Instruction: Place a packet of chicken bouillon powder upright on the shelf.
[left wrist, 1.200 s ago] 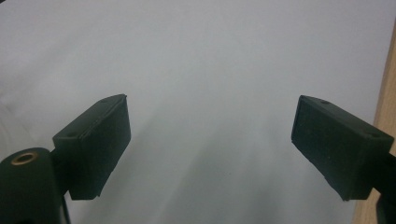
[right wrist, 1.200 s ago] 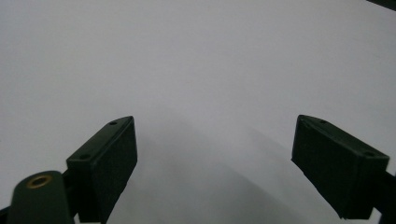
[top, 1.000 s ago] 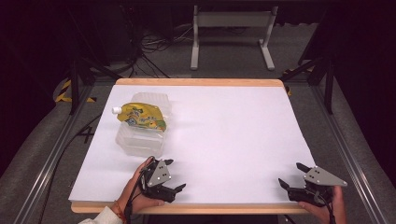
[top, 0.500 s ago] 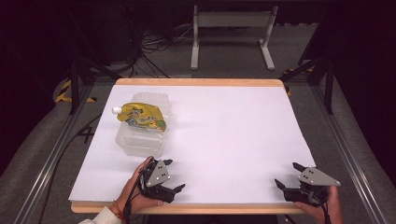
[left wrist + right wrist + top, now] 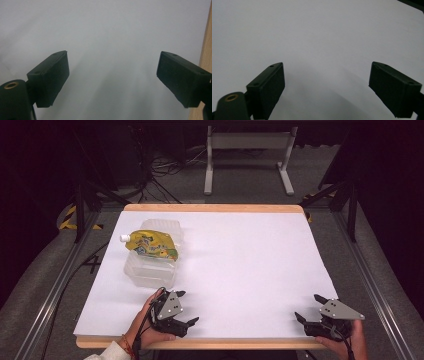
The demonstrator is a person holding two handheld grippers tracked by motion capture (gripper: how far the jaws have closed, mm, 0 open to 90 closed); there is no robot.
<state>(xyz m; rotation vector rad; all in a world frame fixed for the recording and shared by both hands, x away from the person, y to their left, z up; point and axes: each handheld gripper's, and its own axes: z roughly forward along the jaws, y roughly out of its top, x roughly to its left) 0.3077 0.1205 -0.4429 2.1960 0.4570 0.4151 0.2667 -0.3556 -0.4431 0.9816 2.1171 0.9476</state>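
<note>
While both grippers sat low at the near edge of the table (image 5: 240, 270), the high view showed the yellow pouch (image 5: 150, 245) lying on top of a clear tub (image 5: 150, 267) at the left side of the white sheet, its white cap (image 5: 124, 238) pointing left. The left gripper (image 5: 186, 308) rested just in front of the tub, near it but apart, jaws spread and pointing right, held by a hand (image 5: 145, 330) coming in from the bottom edge. The right gripper (image 5: 309, 307) was at the near right corner, well apart from pouch and tub, jaws also spread and pointing left and away, a grey plate (image 5: 340, 310) on top. Beyond the table stood a grey metal stand (image 5: 247, 155) on the dark floor.

Left gripper view: the left gripper (image 5: 112, 75) had its two black jaws wide apart with nothing between them, over bare white sheet. The table's wooden edge (image 5: 205, 47) ran down the right side of that view, just behind the right jaw.

Right gripper view: the right gripper (image 5: 327, 82) likewise had both jaws wide apart and empty, over white sheet carrying a soft shadow between them. A dark sliver (image 5: 414, 3) crossed the top right corner; I could not tell what it was.
</note>
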